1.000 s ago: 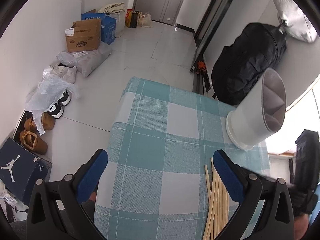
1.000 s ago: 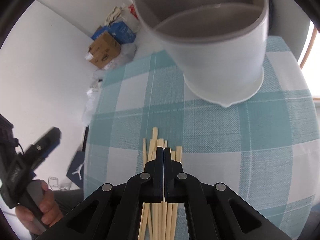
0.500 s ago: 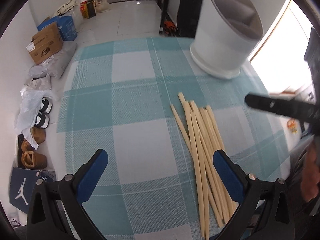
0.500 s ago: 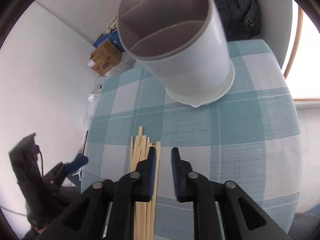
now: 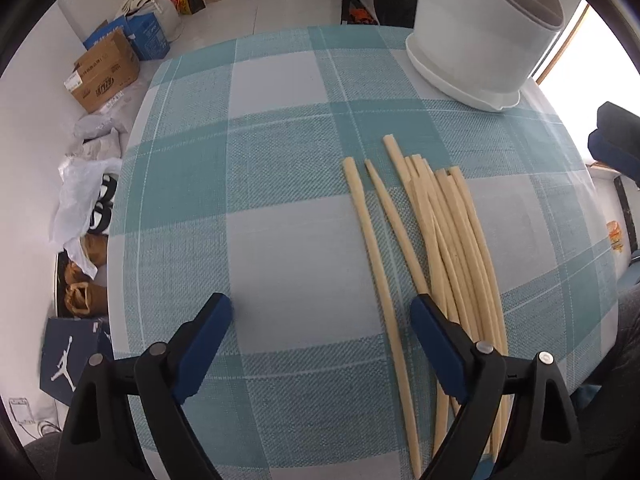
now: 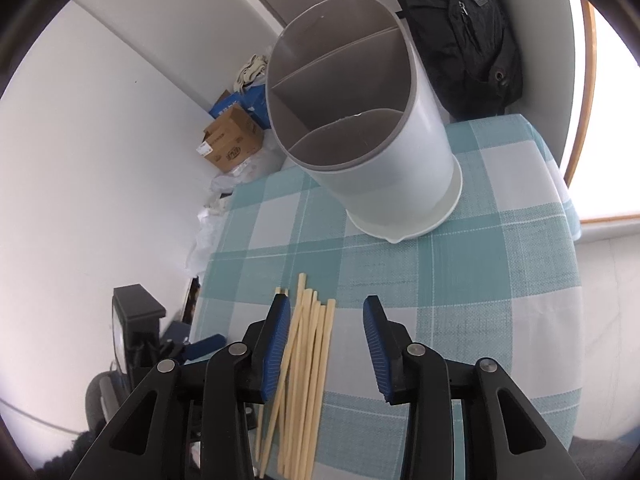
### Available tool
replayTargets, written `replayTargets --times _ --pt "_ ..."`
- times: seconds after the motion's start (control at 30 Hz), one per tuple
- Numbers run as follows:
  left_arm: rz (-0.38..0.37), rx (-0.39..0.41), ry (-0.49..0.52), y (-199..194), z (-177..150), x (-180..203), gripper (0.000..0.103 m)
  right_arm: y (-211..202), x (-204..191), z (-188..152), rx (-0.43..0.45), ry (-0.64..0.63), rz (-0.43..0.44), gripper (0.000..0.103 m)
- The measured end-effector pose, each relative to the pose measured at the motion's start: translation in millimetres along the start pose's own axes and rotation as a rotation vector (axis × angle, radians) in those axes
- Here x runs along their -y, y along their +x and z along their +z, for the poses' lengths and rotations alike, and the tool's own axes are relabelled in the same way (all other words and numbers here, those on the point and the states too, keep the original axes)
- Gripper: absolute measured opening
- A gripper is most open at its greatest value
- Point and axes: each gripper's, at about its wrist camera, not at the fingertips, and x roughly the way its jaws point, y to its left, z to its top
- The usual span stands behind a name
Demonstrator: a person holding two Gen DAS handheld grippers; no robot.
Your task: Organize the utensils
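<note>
Left gripper (image 5: 322,316) hovering wide, narrowing, straddling leftmost chopstick (image 5: 374,252); shaft running lengthwise between jaws. Right gripper (image 6: 326,344) half-parted, widening, gripping nothing, chopstick bundle (image 6: 308,364) below.

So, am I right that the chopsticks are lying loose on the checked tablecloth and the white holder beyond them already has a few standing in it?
Not quite: the right wrist view shows the holder with all its compartments empty. The chopsticks do lie loose on the tablecloth.

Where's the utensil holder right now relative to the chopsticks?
The utensil holder stands upright at the far end of the checked tablecloth, beyond the tips of the chopsticks, with a bare stretch of cloth between them; the left wrist view shows it top right.
</note>
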Motion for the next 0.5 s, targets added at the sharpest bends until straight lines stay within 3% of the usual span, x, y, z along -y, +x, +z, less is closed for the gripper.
replayTargets --times 0.33,0.5 --pt "-0.004 0.003 -0.009 11 31 -3 0.086 -11 5 1 0.017 0.018 0.010 0.041" --pt "-0.011 0.014 0.007 11 39 -2 0.071 -13 8 1 0.012 0.034 0.019 0.041"
